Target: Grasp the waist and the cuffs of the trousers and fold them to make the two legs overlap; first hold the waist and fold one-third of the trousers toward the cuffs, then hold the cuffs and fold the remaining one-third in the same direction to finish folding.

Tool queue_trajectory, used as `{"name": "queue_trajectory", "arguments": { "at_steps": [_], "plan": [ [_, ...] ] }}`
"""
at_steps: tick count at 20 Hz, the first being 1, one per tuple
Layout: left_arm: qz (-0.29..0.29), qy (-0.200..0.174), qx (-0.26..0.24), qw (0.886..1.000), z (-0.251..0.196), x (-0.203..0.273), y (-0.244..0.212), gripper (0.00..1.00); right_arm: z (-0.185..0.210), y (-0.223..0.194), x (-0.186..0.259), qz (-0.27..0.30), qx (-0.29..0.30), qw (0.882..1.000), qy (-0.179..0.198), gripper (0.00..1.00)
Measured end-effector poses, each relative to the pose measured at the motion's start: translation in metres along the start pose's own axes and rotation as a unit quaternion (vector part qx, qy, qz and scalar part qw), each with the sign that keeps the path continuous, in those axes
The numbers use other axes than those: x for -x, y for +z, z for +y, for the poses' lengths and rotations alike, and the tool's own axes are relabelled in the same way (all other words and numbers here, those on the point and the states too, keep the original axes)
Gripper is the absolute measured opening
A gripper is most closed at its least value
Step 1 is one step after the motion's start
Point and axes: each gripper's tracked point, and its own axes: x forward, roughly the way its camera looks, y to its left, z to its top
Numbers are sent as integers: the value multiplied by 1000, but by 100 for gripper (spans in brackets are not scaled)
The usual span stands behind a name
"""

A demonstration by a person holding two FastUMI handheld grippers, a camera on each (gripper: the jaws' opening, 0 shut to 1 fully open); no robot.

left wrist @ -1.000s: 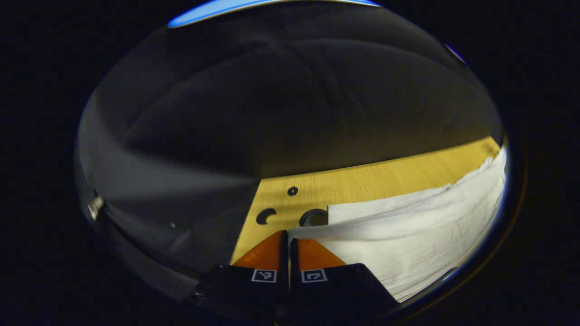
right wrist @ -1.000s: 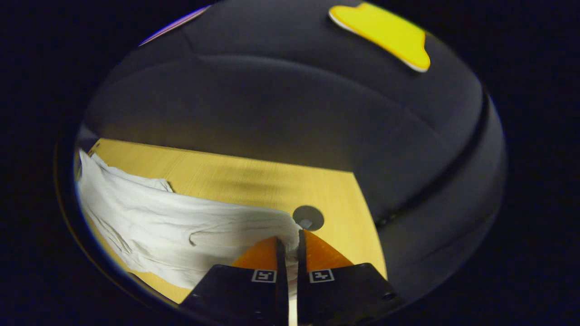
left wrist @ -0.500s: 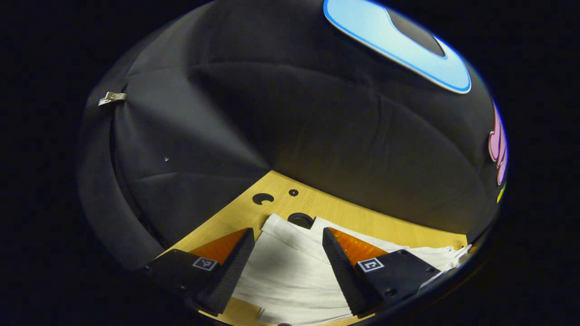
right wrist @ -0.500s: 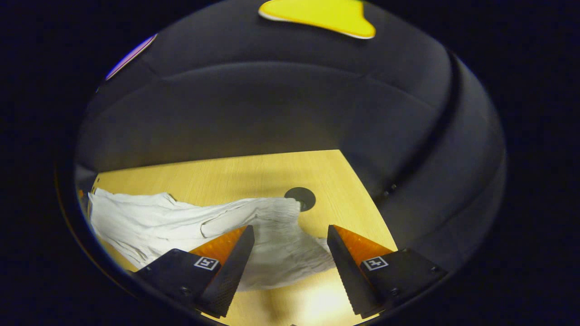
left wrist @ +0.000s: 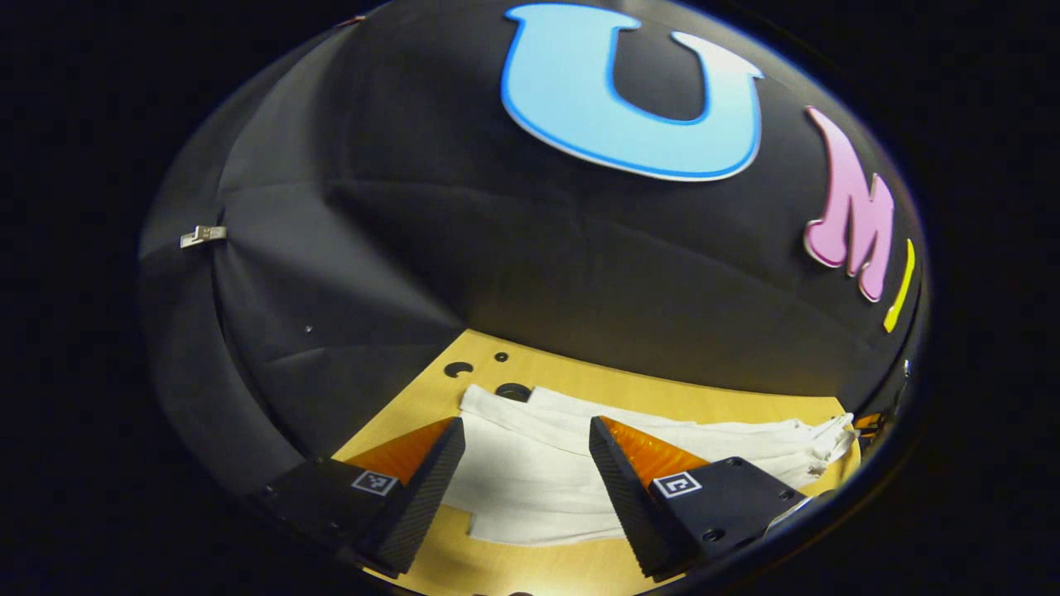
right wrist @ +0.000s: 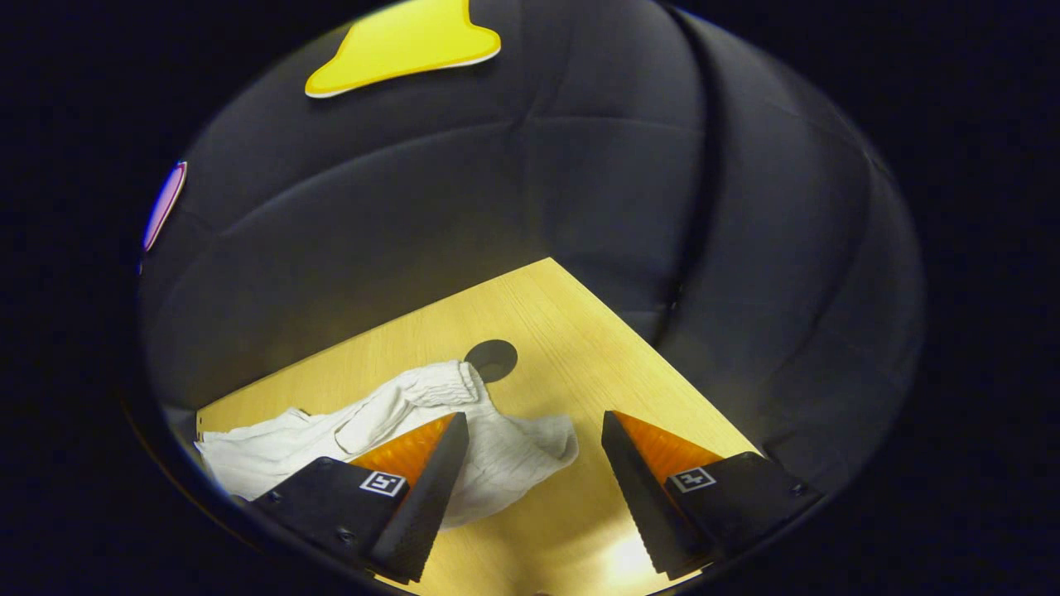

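Observation:
White trousers [left wrist: 530, 472] lie flat on the wooden table [left wrist: 662, 396], legs stacked one on the other. In the left gripper view the cuff end lies near, between and just beyond my fingers, and the crumpled waist end [left wrist: 828, 436] lies far right. My left gripper [left wrist: 526, 424] hovers open above the cuffs, touching nothing. In the right gripper view the gathered waist [right wrist: 431, 386] of the trousers [right wrist: 513, 451] lies rumpled on the table [right wrist: 580, 331]. My right gripper [right wrist: 534, 418] is open above it, holding nothing.
Small dark holes [left wrist: 513, 391] are cut in the tabletop near the cuffs, and a round hole [right wrist: 490, 360] sits beside the waist. The black cloth wall stands close behind the table's far edges. A metal clip [left wrist: 203, 236] hangs on the wall.
A second ago both grippers were shut on the trousers' ends. Both opened and let go, then drew up and back; the cloth now lies on the table.

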Motion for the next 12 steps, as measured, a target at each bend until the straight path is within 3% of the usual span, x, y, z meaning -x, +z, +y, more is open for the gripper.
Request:
{"name": "queue_trajectory", "arguments": {
  "at_steps": [3,6,12],
  "plan": [
    [-3,-40,-11,999,-41,14,5,96,3,-7,0,8,-12,1000,6,99],
    [-10,-55,-32,998,-66,24,10,96,3,-7,1,11,10,1000,2,99],
    [-16,-99,26,995,-109,51,16,96,1,2,2,-4,36,999,-7,97]
  ]
}}
